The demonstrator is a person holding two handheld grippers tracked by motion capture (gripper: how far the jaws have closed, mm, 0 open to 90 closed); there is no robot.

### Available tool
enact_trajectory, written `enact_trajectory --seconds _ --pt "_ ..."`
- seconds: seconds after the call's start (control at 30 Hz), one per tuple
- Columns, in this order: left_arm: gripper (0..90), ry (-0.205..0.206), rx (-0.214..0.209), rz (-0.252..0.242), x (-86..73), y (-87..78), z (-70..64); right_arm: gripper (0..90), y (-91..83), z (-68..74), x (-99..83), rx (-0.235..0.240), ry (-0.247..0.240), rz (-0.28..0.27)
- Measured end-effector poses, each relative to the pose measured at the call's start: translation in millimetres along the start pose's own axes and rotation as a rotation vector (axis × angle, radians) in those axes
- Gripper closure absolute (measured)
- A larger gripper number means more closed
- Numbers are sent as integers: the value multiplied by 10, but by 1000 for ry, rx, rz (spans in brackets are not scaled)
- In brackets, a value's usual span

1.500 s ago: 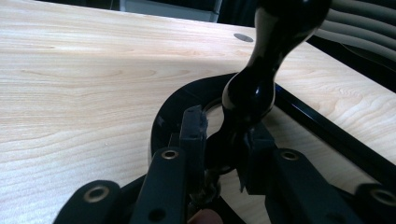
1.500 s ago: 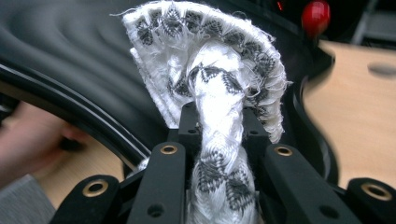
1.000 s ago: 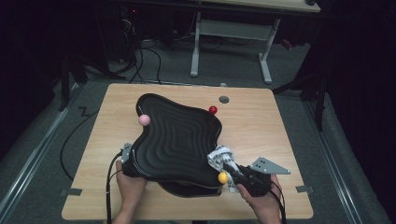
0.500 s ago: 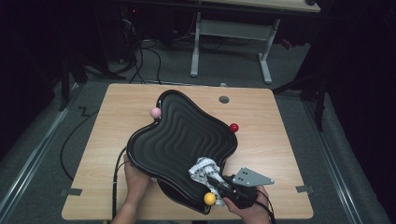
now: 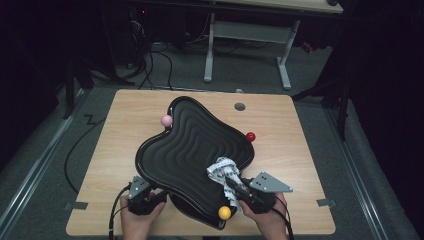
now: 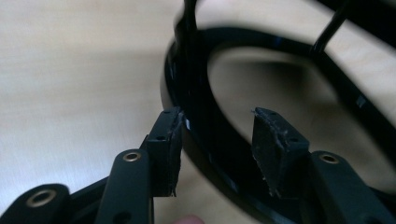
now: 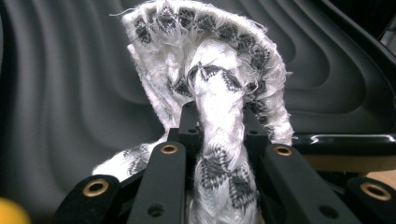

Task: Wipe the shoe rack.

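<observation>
- Left claw [image 5: 141, 192] low at the near-left of the desk [image 5: 115, 145], held in the person's left hand [image 5: 135, 222]. It sits at the near-left rim of the black wavy tray [image 5: 192, 150].
- Left gripper view: jaws stand apart, with the tray's glossy black rim [image 6: 205, 135] running between them. The left pad [image 6: 170, 149] lies against the outside of the rim; the right pad [image 6: 273, 144] stands clear on the far side. Not clamped.
- Pink ball [image 5: 166, 120] touches the tray's far-left edge, on the desk side.
- The tray spreads over the middle of the desk, ridged surface up. Its near edge reaches out toward the person, between the two hands.
- Yellow ball [image 5: 225, 213] sits at the tray's near edge, just left of the right hand [image 5: 265, 220]. A yellow blur [image 7: 9, 212] shows in the bottom-left corner of the right gripper view.
- White cloth with dark pattern [image 5: 222, 172], bunched, lies on the tray's near-right part.
- Right claw [image 5: 235, 185] is closed tight on that cloth. Right gripper view: a twisted rope of the fabric [image 7: 219, 140] is pinched between the jaws, the frayed rest fanning above against the ridges.
- Grey three-cornered plate [image 5: 270, 183] rides atop the right claw.
- Red ball [image 5: 250, 136] touches the tray's right edge.
- Small grey round hole [image 5: 240, 106] in the desk, beyond the tray.
</observation>
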State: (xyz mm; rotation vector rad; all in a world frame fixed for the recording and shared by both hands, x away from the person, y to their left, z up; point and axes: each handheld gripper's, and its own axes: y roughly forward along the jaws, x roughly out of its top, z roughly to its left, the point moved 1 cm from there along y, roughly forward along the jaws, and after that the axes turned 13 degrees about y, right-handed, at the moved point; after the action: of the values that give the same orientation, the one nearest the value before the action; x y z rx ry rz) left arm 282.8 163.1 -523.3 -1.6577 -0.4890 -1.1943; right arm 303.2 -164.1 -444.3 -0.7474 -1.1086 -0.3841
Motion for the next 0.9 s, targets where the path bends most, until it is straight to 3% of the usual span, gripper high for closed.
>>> enact_trajectory --seconds 0.17,0.27,0.33,0.43,0.5,0.6,0.67,0.73,0.83,0.9 --pt "582 41 57 81 -22 -17 -106 762 72 -102 68 -26 16 -12" --pt "609 35 70 82 -17 -11 -102 766 103 -90 97 -31 7 -3" --pt "635 20 71 77 -17 -4 -92 768 100 -38 95 3 -6 7" --pt "649 18 68 78 -14 0 -89 768 68 27 89 97 -39 43" --pt "659 27 72 76 -9 5 -102 767 61 5 96 87 -58 50" --pt "669 39 77 77 -5 10 -116 758 93 -138 129 15 -31 33" --pt "671 40 74 77 -5 11 -114 759 102 -217 144 35 31 29" --pt "671 35 70 75 -4 13 -112 764 92 -149 125 43 -2 42" --pt "671 34 66 76 -3 15 -107 766 32 27 71 153 -67 69" --pt "671 33 66 76 -2 16 -107 763 -2 63 54 177 -104 84"
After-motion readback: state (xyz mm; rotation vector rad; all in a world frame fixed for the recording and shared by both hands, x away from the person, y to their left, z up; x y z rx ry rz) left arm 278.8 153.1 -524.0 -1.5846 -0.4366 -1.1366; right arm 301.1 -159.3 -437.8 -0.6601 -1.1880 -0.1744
